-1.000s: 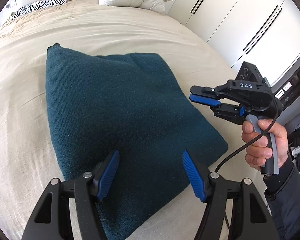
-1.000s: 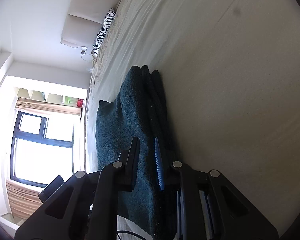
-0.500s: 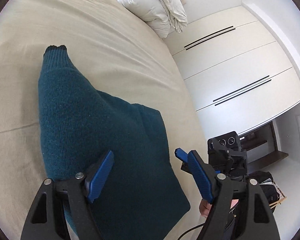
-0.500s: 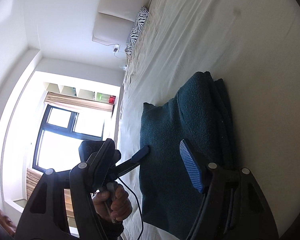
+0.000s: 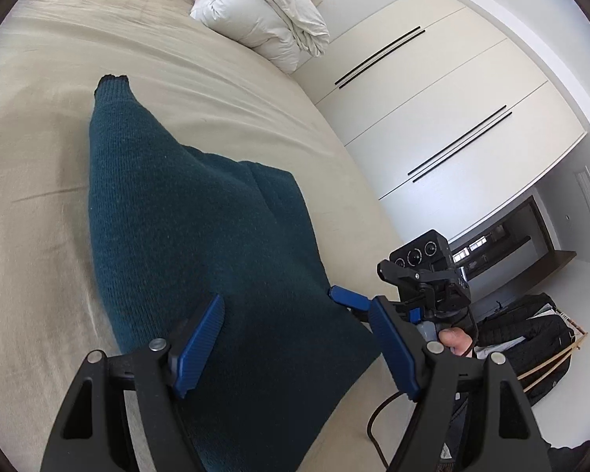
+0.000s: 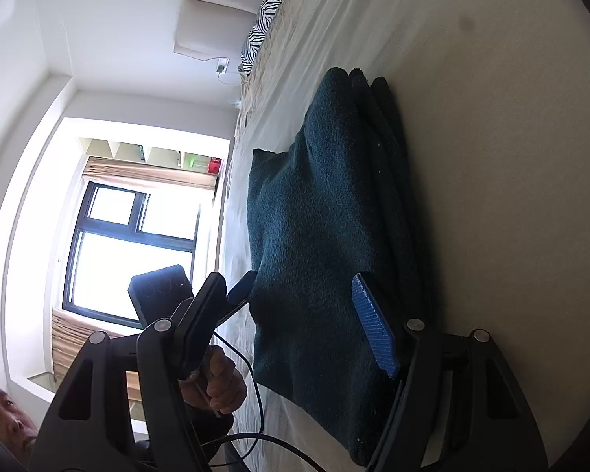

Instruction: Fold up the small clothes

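Teal knit sweater (image 5: pixel 200 259) lay folded on bed (image 5: pixel 39 204); looked soft, floppy, thick. Left gripper (image 5: pixel 297 344), right gripper (image 6: pixel 295 314) gaped empty above it. Best pinch: near layered corners.

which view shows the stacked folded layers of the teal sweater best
The right wrist view: it looks along the teal sweater's edge, where several folded layers stack on the bed. The left wrist view shows only its broad top face and one protruding cuff, with the layers hidden.

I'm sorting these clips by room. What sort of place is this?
Most likely a bedroom. A wide bed fills the view, with a bundled white duvet and a zebra-print pillow by the padded headboard, and tall white wardrobe doors beside it.
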